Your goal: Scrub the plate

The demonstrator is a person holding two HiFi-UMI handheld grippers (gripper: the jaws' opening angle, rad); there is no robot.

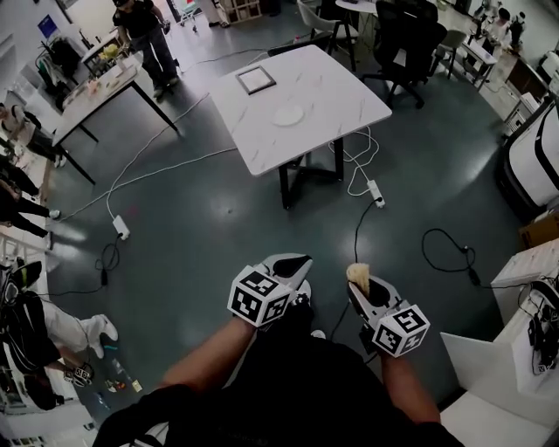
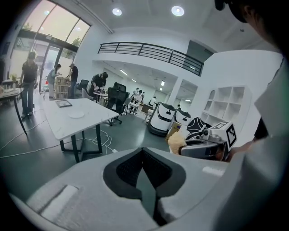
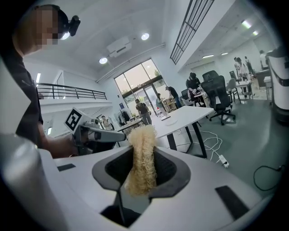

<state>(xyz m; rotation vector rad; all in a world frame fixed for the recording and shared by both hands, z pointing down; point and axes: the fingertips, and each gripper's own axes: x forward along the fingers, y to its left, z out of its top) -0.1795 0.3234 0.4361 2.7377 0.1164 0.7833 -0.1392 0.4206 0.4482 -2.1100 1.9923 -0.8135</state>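
Close to the person's body, the left gripper [image 1: 291, 264] has its jaws pressed together on nothing. Just beside it, the right gripper [image 1: 360, 283] pinches a tan, fibrous scrubber [image 3: 142, 158] between its jaws. Well beyond, across the floor [image 1: 192, 227], the white plate [image 1: 288, 114] lies on the white table [image 1: 349, 100], near a dark-framed square tray [image 1: 256, 79].

Glossy dark grey floor [image 1: 218, 236], a white, seemingly marble surface [image 1: 341, 92], black office chairs [image 1: 409, 39], tall windows [image 2: 49, 31], round ceiling lights [image 2: 177, 10], a railed balcony [image 2: 149, 52].
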